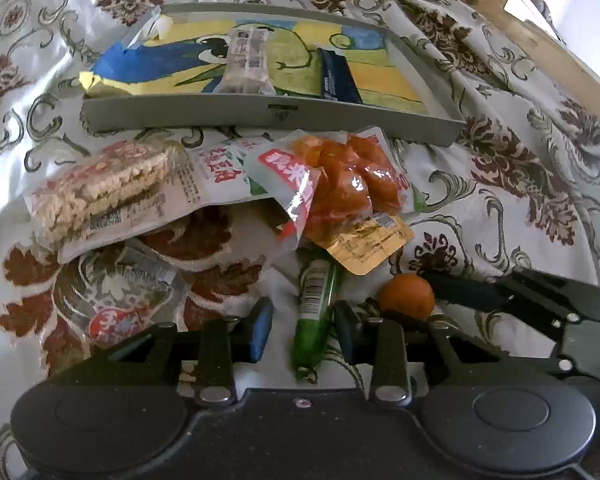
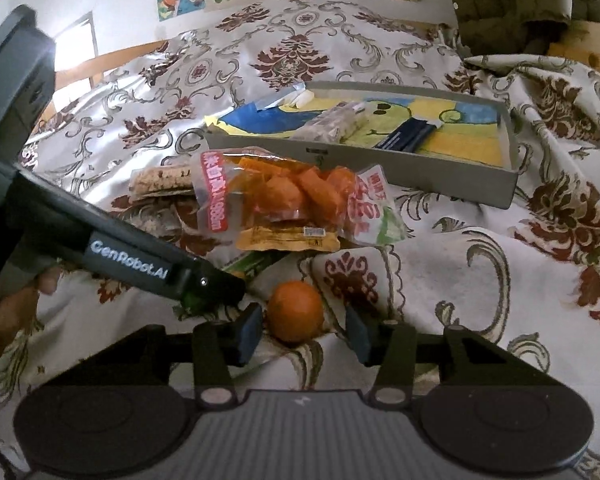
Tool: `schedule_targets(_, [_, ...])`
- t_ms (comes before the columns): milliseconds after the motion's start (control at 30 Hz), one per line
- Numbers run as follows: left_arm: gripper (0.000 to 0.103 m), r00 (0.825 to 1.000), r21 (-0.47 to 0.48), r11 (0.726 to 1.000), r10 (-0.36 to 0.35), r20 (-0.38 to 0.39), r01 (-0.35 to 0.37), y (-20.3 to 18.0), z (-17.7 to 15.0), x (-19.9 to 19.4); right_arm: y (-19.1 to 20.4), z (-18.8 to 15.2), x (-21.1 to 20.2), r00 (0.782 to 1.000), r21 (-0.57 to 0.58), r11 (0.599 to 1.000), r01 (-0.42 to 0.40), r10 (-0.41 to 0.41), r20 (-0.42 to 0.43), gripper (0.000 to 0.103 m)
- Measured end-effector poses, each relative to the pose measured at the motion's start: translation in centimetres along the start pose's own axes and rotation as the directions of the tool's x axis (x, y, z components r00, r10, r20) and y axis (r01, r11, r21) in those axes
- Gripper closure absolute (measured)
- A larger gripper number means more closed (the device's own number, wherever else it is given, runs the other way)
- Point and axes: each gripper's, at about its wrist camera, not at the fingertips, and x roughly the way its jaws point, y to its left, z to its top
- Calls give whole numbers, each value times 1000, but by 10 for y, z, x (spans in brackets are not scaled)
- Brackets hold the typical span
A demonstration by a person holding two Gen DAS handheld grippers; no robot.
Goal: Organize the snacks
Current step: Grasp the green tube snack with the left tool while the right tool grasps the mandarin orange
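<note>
Satin cloth [image 1: 500, 208] in cream with brown damask flowers covers the whole surface, rumpled toward the far right. On it, farthest from both cameras, sits a shallow grey tray [image 1: 260, 114] lined with a blue, yellow and green drawing; a clear packet of pale bars [image 1: 246, 60] and a dark blue packet [image 1: 336, 80] lie inside it.

Just in front of the tray is a loose heap of snacks: a rice-cracker pack [image 1: 100, 188] at the left, a white pouch with red lettering [image 1: 216, 176] beneath it, and a clear bag of orange pieces [image 1: 340, 188] resting on a yellow sachet [image 1: 368, 244]. A small clear wrapper with a red label [image 1: 116, 304] lies apart, nearer the left camera.

The left hand-held gripper [image 1: 303, 330] is partly closed around a green tube-shaped snack [image 1: 314, 320], which lies lengthwise between the blue pads [image 1: 262, 328]; a sliver of cloth shows on either side, so the pads do not press it.

The right hand-held gripper [image 2: 303, 330] is likewise half spread, straddling a small orange fruit [image 2: 296, 312]. The fruit touches or nearly touches the left pad and stands clear of the right one. The two tools sit just beside each other, the left one's arm crossing the right camera's view.
</note>
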Motion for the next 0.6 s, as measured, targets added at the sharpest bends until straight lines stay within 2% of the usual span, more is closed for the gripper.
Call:
schedule_targets(67, [67,1000,-26,1000,-5,0,5,2,0,0,-1,-1,1,1000,4,1000,-7,7,3,61])
schedule_targets(133, [66,1000,-33,999,2,-4,-2,1,1,1,1,-2,1,1000,2,1000,-17,17,7,69])
schedule_targets(333, [67,1000,-4,1000,11,-13,-11,-5,3,2,6,-2,-1,1000,-11,1000,-4,4,-6,70])
schedule_targets(433, [79,1000,12,1000,8,-19,-7,-7,3,3,6,-1,-4,1000,-17,1000,1,-1,-17,70])
schedule_targets(600, [82,1000,58,998,19,-24,-17,-11,3,4,7,-1,-6,1000,-23,1000,9,-9,-22,70])
